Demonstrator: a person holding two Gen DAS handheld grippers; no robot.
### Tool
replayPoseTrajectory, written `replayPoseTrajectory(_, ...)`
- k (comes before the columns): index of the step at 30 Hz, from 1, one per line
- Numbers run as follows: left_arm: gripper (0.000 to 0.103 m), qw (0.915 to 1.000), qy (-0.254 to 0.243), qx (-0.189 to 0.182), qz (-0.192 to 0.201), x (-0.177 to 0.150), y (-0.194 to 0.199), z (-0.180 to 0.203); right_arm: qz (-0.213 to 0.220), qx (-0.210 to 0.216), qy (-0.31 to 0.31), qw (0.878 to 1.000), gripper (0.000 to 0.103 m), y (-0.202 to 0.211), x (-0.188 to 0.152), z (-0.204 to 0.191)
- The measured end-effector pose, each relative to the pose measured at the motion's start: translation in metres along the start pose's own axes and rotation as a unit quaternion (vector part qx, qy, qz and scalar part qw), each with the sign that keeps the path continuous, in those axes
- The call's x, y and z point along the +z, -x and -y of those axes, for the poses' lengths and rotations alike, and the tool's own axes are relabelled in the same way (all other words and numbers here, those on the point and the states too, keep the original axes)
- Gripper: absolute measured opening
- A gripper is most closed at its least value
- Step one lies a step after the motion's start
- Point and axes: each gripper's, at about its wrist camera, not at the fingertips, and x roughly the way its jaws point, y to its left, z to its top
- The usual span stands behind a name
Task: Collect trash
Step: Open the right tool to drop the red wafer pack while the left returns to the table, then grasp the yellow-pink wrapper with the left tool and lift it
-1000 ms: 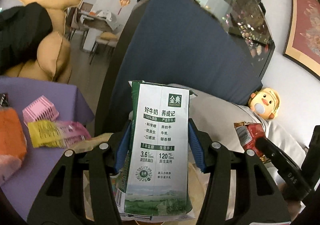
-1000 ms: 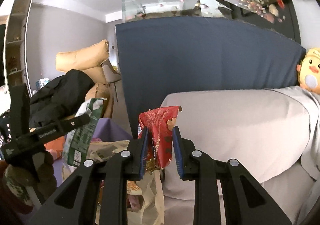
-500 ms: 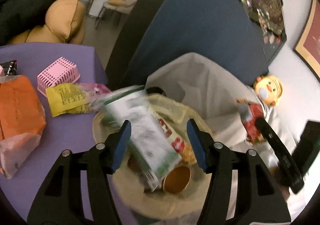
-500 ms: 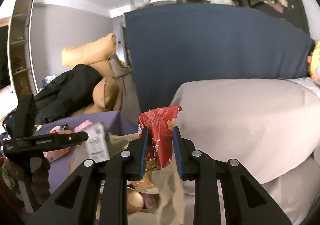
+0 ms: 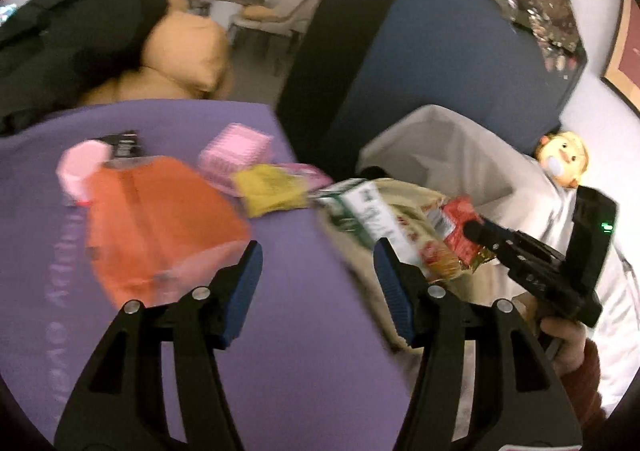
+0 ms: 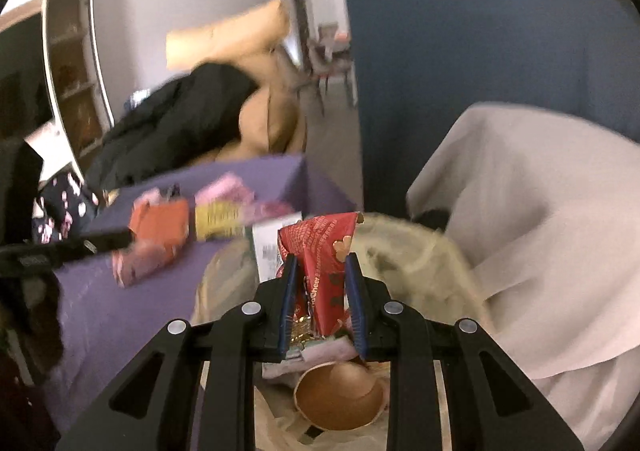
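The right claw [image 6: 320, 299] grips a red snack wrapper [image 6: 324, 251] upright between its pads, directly above the trash bag [image 6: 404, 251]. The left claw [image 5: 318, 283] gapes empty over the purple worktop [image 5: 300, 351]; the milk carton [image 5: 360, 211] lies in the bag just beyond its right pad.

Left gripper [image 5: 318, 287] points forward and down, jaws spread wide with nothing between the blue pads [image 5: 248, 275]. Right gripper [image 6: 322, 299] also tilts downward, its pads [image 6: 289, 299] pressed on both sides of a red snack wrapper [image 6: 320, 251] that stands up between them. From the left wrist view the right gripper comes in from the right edge, gripped by a bare hand [image 5: 562, 343] with a dark red sleeve cuff [image 5: 588, 383] at the wrist.
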Motion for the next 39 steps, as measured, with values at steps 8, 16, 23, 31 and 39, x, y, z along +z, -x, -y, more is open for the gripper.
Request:
replayPoseTrajectory(8,0.054,0.9976,0.029,0.057,0.026,-0.005,0.032,-0.060,-0.072,-0.047,0.004,0.996,0.024,-0.044,-0.022,0.004)
replayPoseTrajectory(16,0.054,0.9966,0.055,0.058,0.018,-0.016,0.034,-0.086,-0.105,-0.060,0.007,0.993,0.025,-0.059,-0.034,0.001)
replayPoseTrajectory(23,0.054,0.9959,0.066,0.058,0.019,-0.018,0.036,-0.094,-0.089,-0.071,0.041,0.993,0.041,-0.035,-0.024,-0.013)
replayPoseTrajectory(31,0.054,0.9948,0.069,0.070,0.024,-0.022,0.044,-0.104,-0.024,-0.028,0.050,0.998,0.044,-0.001,0.010,-0.042)
replayPoseTrajectory(39,0.054,0.9983,-0.014,0.037,0.042,0.006,0.035,-0.090,-0.010,-0.007,0.076,0.997,0.044,-0.028,0.043,-0.074)
